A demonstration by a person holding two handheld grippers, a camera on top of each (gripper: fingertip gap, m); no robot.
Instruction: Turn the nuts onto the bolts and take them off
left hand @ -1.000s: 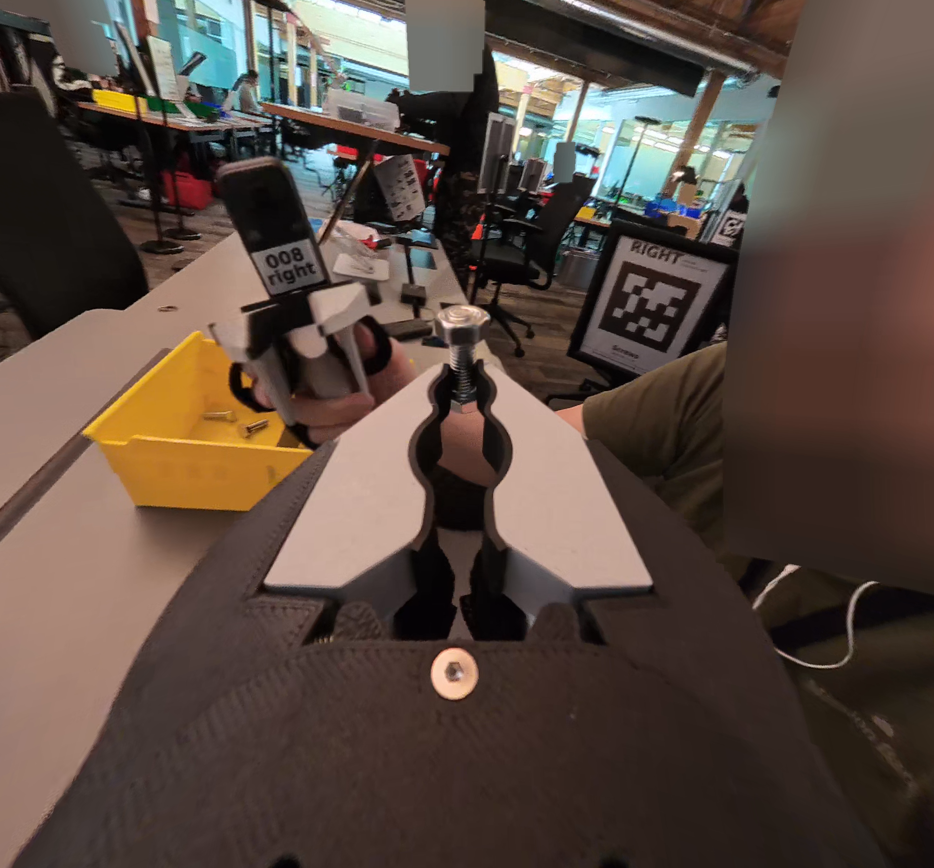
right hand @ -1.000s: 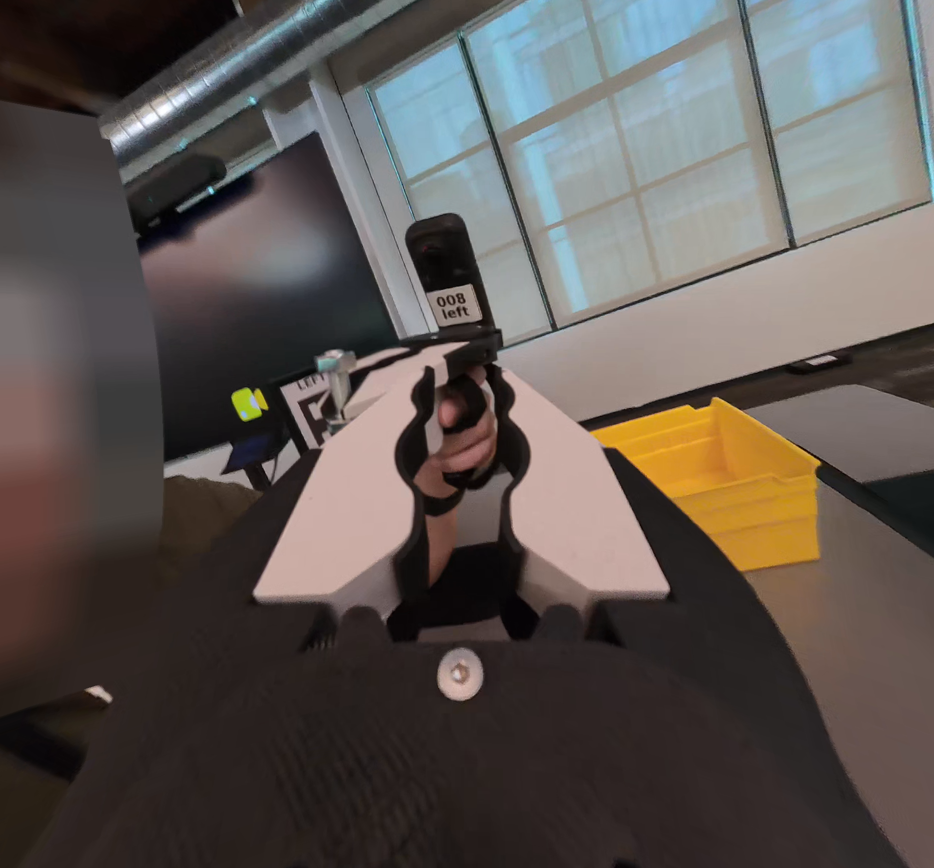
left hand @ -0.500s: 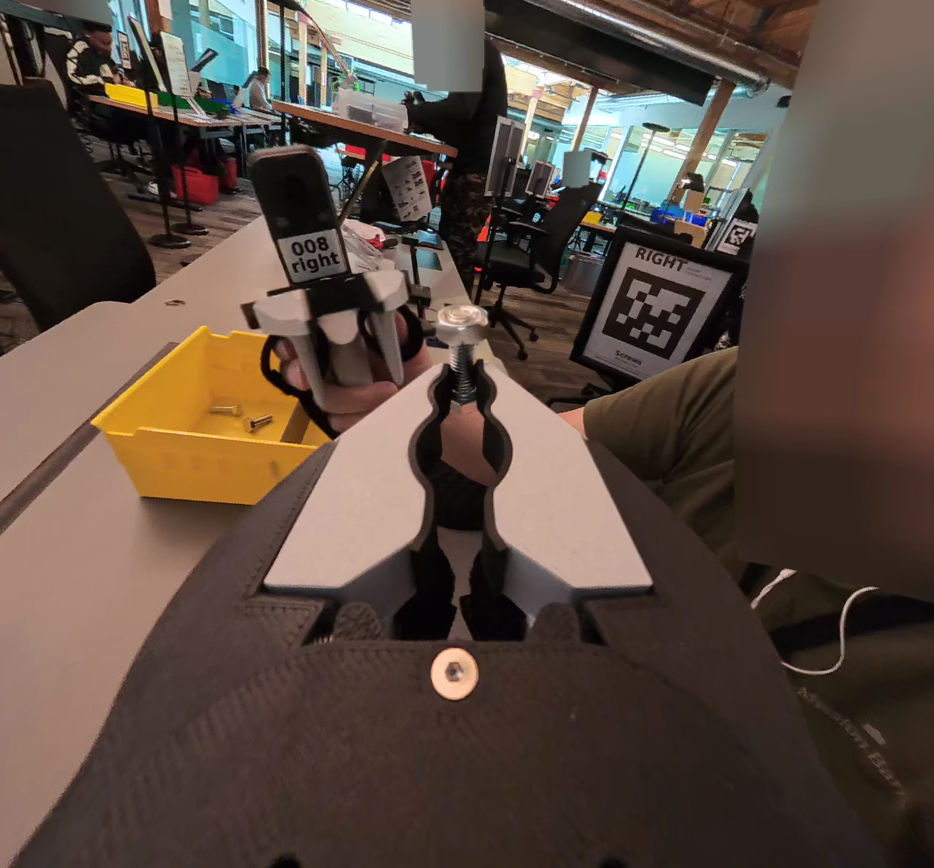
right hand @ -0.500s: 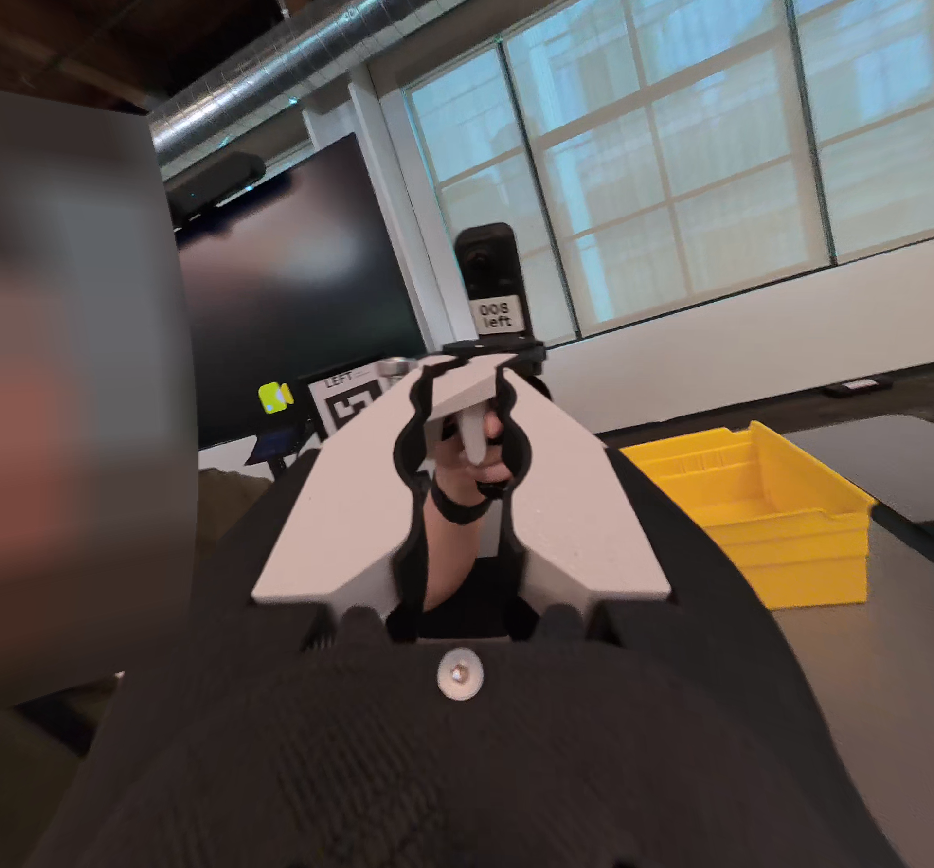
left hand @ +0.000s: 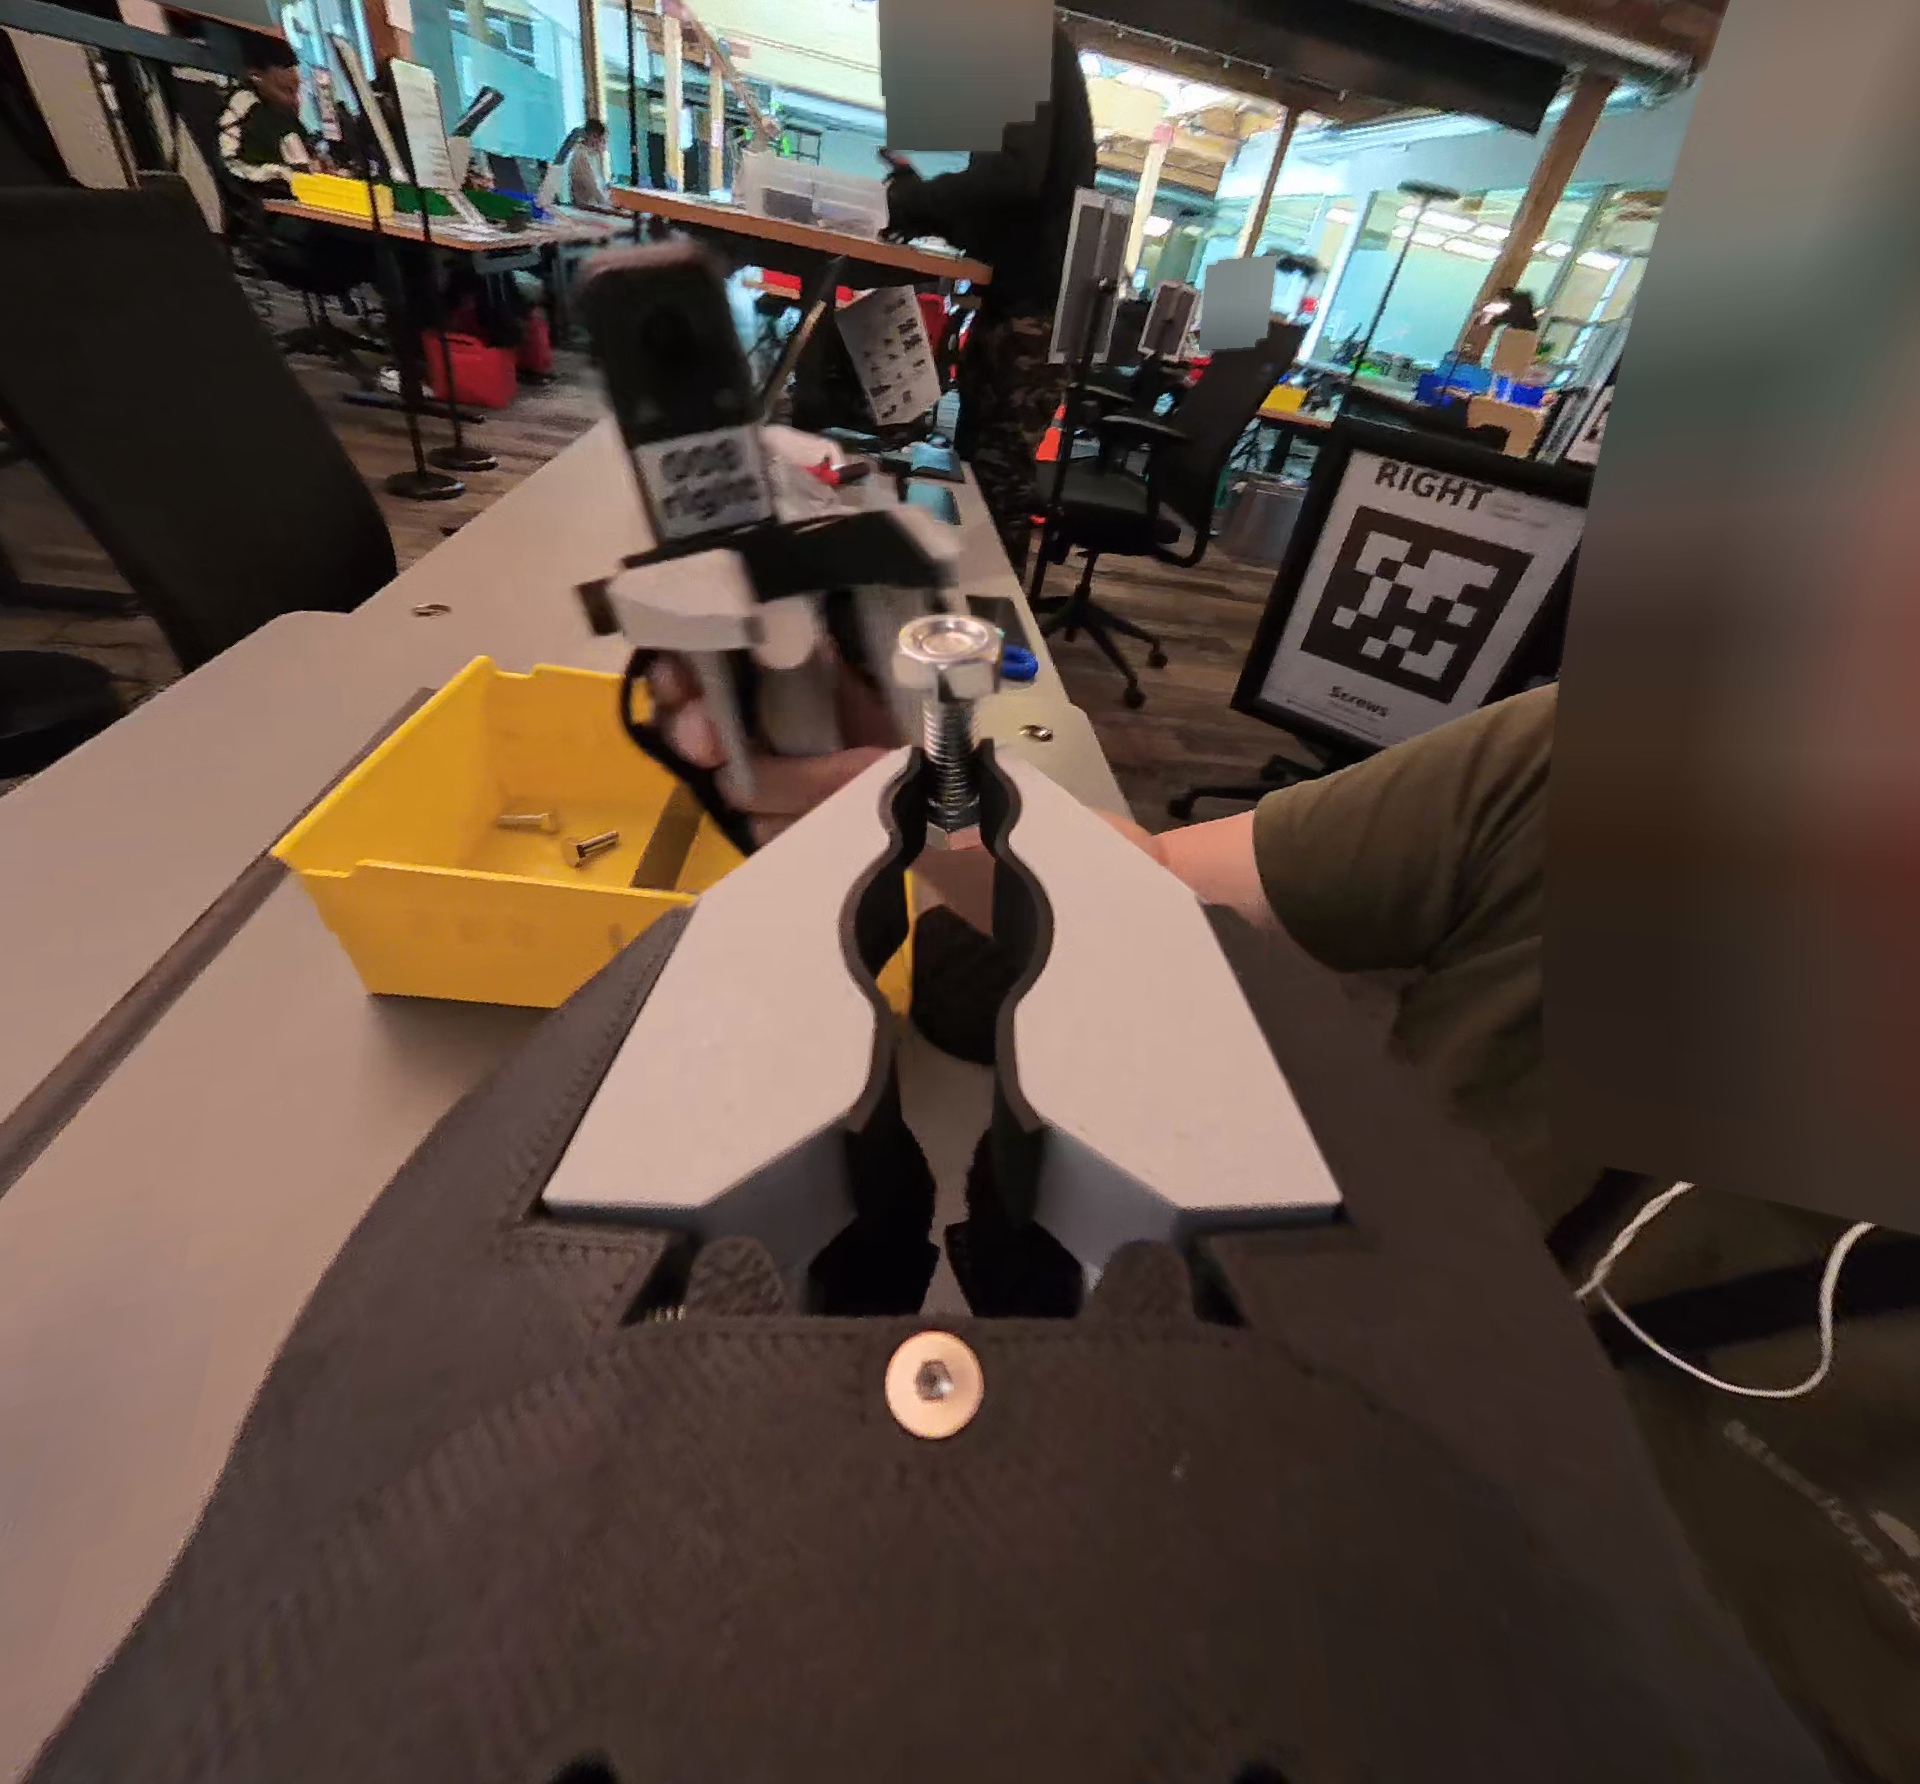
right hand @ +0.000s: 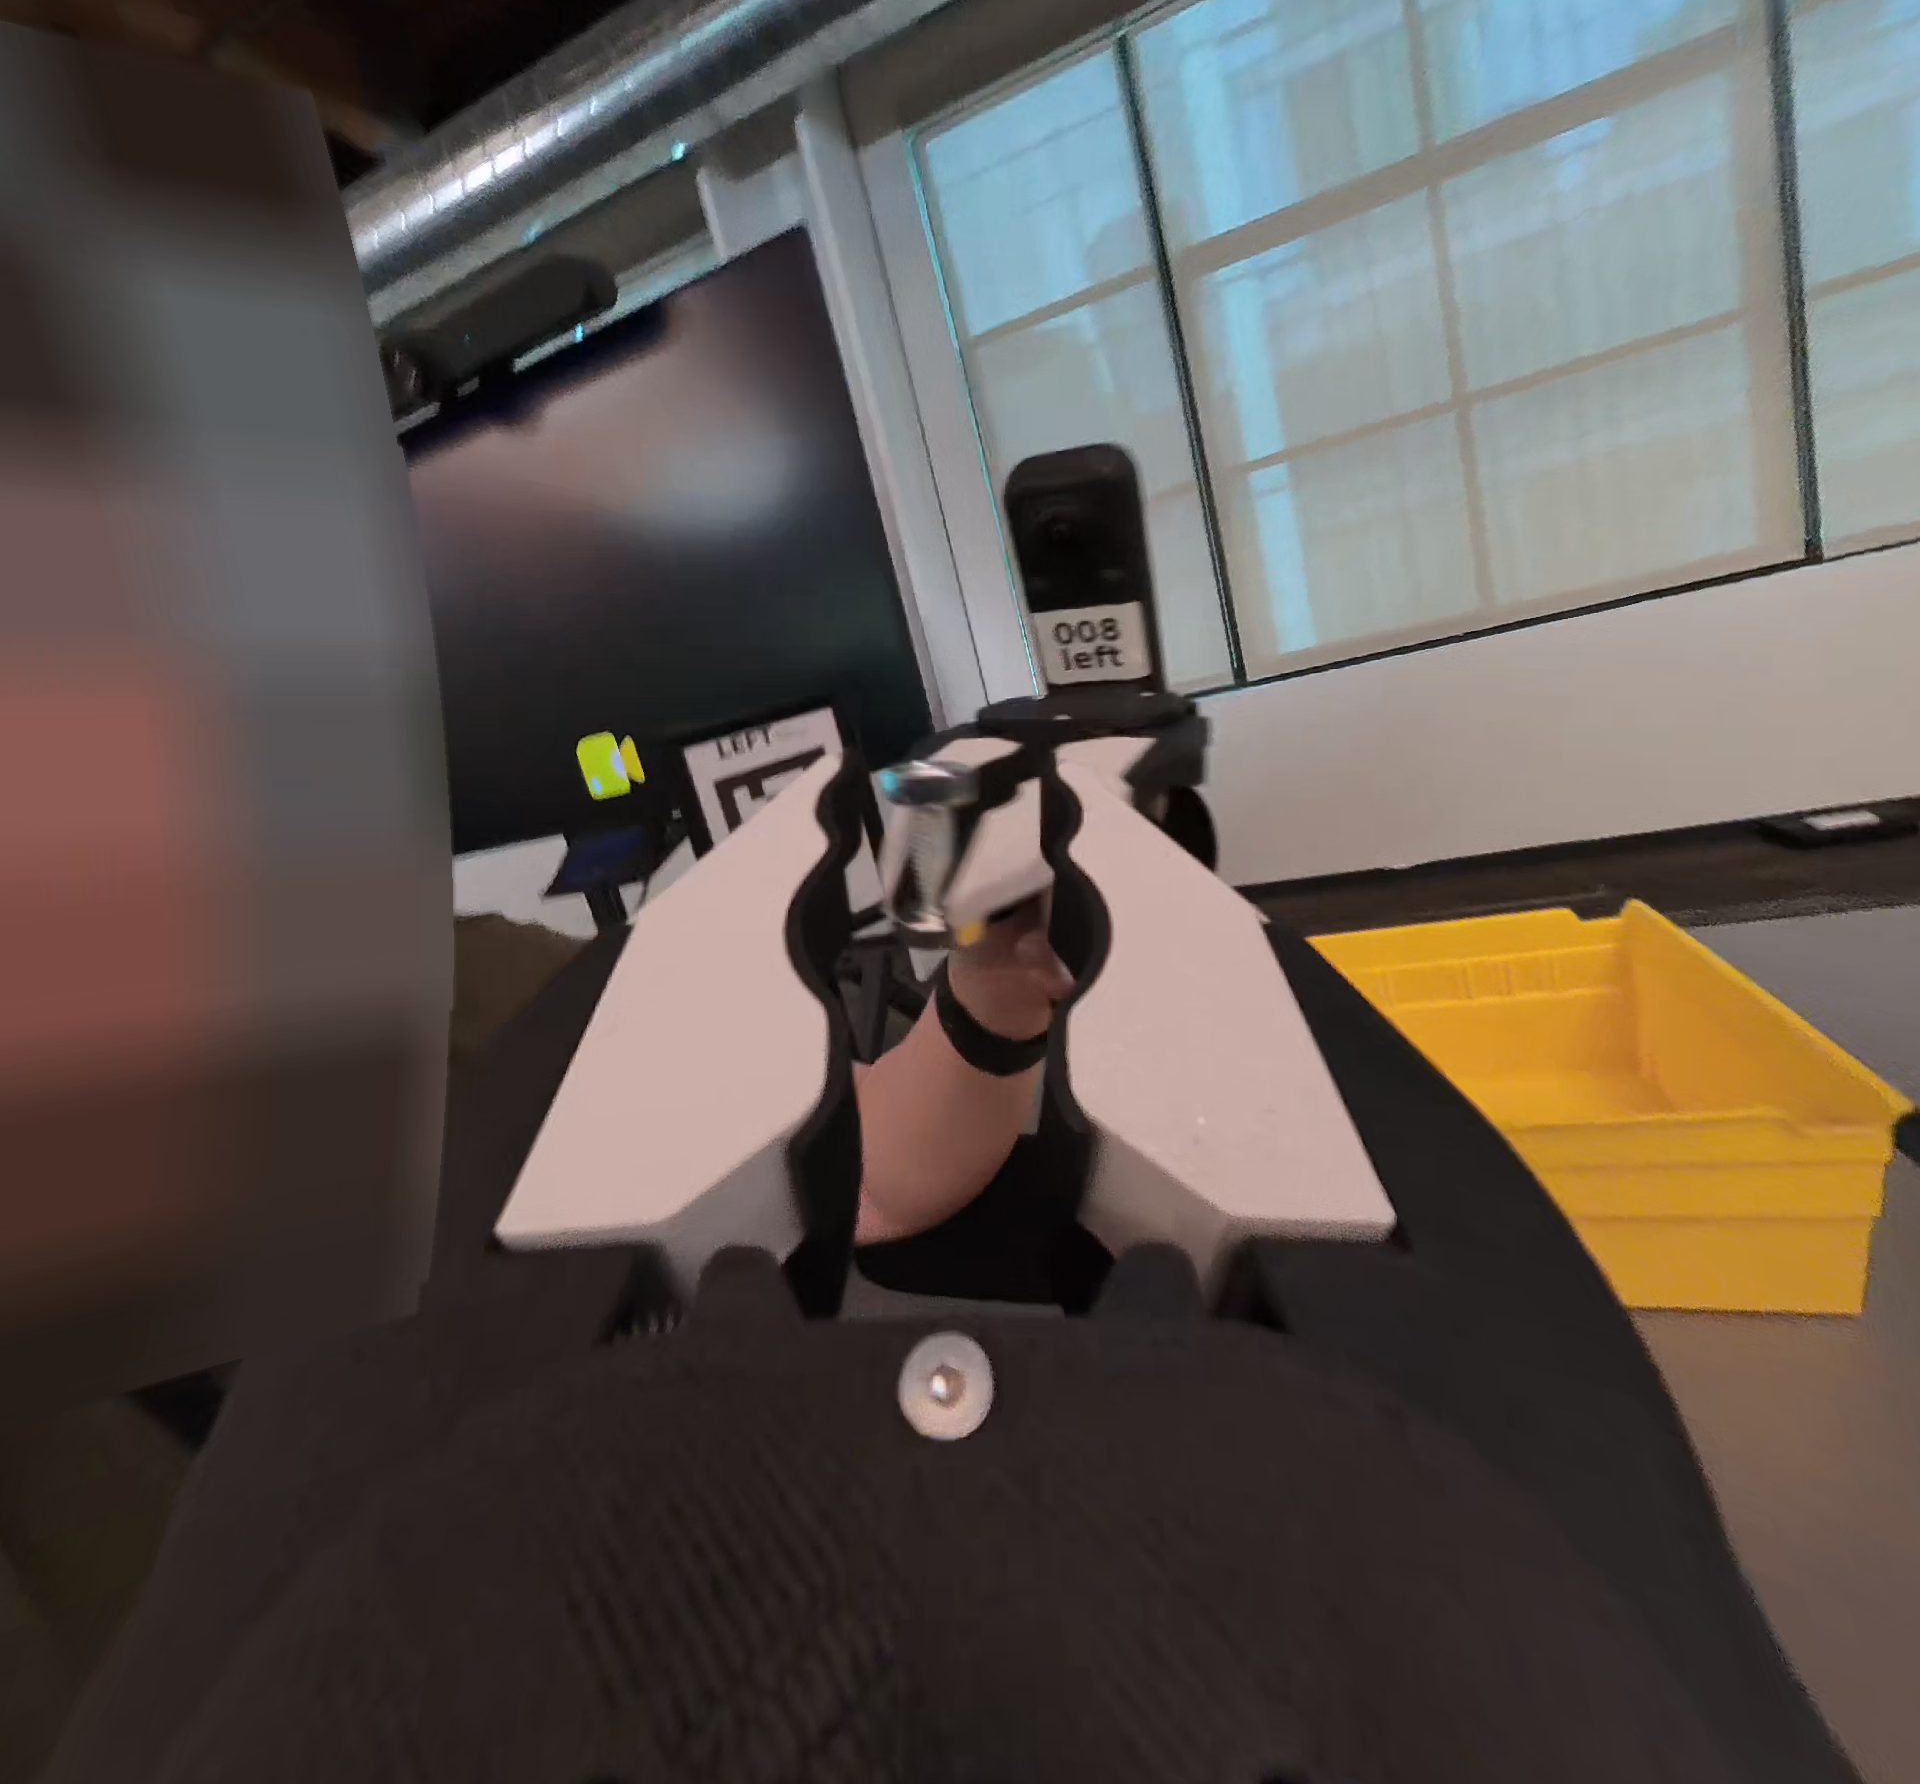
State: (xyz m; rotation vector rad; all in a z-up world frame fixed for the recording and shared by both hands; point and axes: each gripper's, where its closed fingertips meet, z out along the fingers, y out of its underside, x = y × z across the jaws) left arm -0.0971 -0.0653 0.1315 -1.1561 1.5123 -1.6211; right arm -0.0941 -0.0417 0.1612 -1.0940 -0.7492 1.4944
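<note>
My left gripper (left hand: 951, 768) is shut on a silver bolt (left hand: 948, 695) and holds it upright, head on top. A nut (left hand: 951, 835) sits at the lower end of its thread, between the jaws. My right gripper (right hand: 945, 778) is open. In the right wrist view the same bolt (right hand: 920, 851) shows in the gap between its fingertips, held by the left gripper's white fingers (right hand: 992, 867). I cannot tell whether the right fingers touch it. In the left wrist view the right gripper (left hand: 769, 612) is blurred, just behind and left of the bolt.
A yellow bin (left hand: 468, 861) stands on the grey table (left hand: 156, 903) to the left, with two loose bolts (left hand: 592, 844) in it. It also shows in the right wrist view (right hand: 1558, 1059). A person's olive sleeve (left hand: 1403, 851) is at the right, and a framed marker sign (left hand: 1413, 591) behind it. Left and right tips are no more than a few centimetres apart.
The right gripper has moved in toward the bolt, which now sits between its fingertips in the right wrist view. The left gripper stays shut on the bolt.
</note>
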